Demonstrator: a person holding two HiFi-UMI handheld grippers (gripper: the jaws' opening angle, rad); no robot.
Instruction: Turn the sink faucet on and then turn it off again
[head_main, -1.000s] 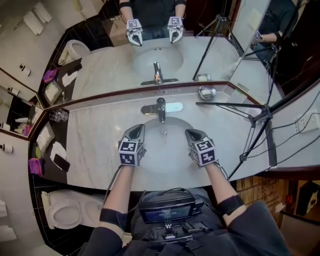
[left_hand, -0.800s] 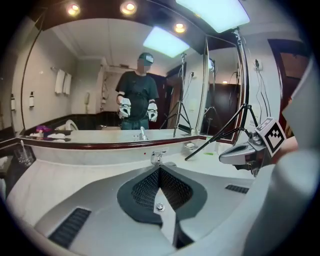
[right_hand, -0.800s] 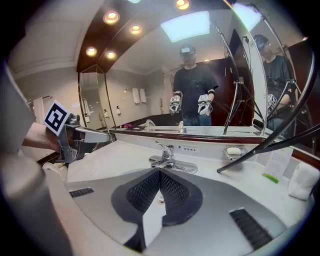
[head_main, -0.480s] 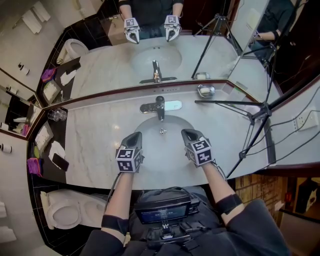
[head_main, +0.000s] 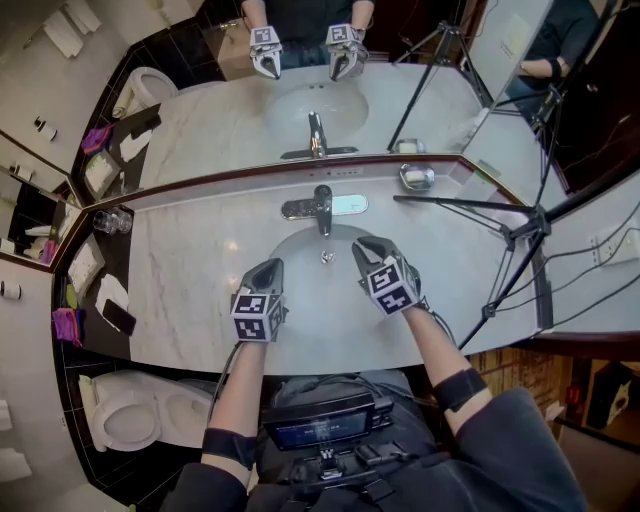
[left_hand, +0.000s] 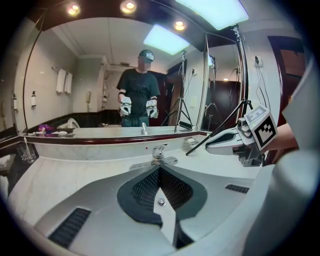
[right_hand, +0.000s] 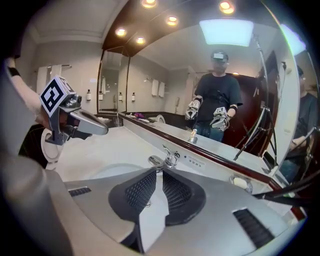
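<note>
Over the sink, left hand-held gripper closed; right hand-held gripper has just been opening, empty.

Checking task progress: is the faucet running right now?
Off, it seems: no stream falls from the faucet into the sink.

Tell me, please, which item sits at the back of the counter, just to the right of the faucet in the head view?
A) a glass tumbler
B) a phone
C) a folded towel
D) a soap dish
D: a small metal soap dish holding a pale bar lies just right of the faucet, close against the mirror.
</note>
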